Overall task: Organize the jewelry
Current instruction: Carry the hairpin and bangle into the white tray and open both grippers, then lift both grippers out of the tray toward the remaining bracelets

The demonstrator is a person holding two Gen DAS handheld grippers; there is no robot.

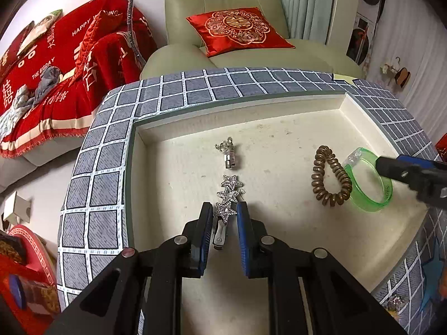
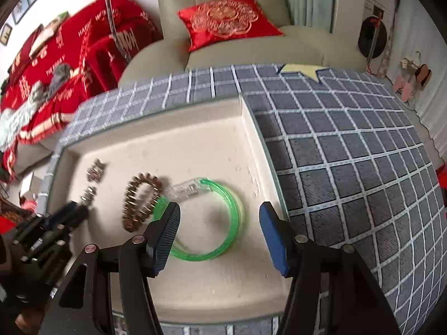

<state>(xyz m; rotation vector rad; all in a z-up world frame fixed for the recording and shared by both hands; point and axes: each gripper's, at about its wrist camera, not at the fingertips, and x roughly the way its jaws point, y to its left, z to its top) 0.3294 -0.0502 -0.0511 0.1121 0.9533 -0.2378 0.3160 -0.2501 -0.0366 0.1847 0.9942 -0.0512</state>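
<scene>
Straddling star clip (image 1: pixel 227 201) — tray wall (image 1: pixel 134 173) near.

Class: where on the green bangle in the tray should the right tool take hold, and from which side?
Grip the green bangle across its plain right rim, coming down from above. It lies flat, the coiled hair tie crowds its left edge, and the right tool hangs open above it.
</scene>
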